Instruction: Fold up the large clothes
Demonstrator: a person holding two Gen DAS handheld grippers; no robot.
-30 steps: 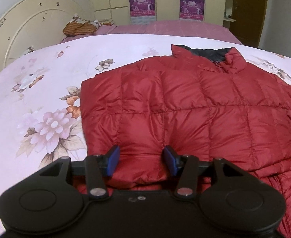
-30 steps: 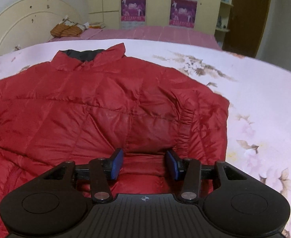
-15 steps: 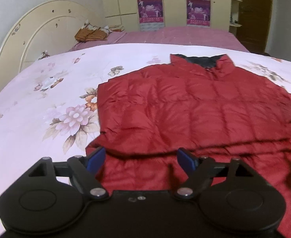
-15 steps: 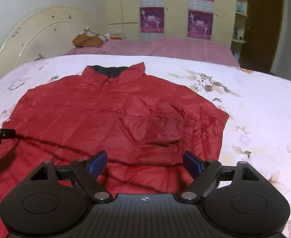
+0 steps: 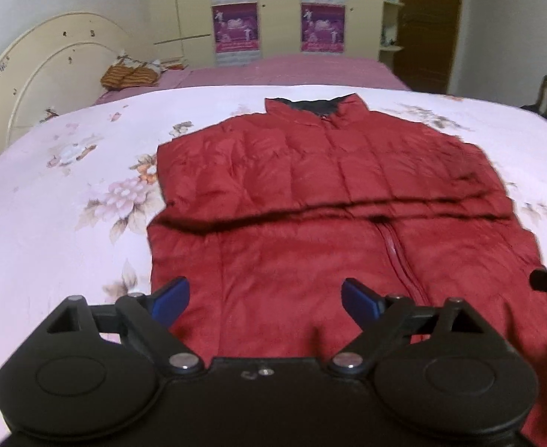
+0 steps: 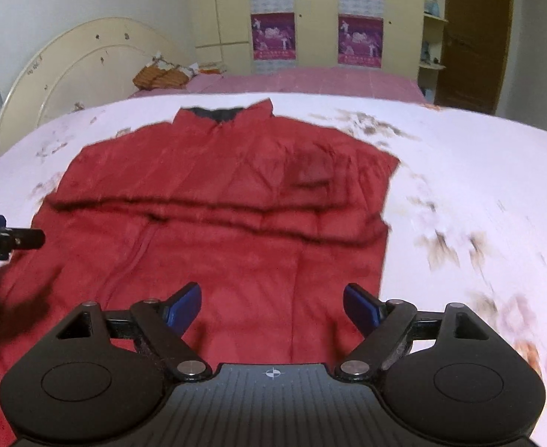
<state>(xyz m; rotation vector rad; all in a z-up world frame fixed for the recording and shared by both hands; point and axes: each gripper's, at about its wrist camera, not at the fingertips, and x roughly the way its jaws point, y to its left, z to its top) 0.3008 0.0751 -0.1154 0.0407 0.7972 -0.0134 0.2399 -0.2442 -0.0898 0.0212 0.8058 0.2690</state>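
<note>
Red quilted fabric filled the middle of the left wrist view: the jacket lay flat on the floral bedspread, its dark-lined collar at the far end and a folded layer across its middle forming a shadowed ridge from left to right. The left gripper hung above the near part of the jacket, its blue fingers set wide after having just been opening, with nothing between them. The tip of the other tool showed at the right edge. A cream headboard stood far left, and purple posters hung on the far cupboards. In the right wrist view, which was blurred, the jacket again lay spread on the bedspread, collar far. The right gripper was over the near hem, its fingers likewise wide apart and empty, having just been opening.
</note>
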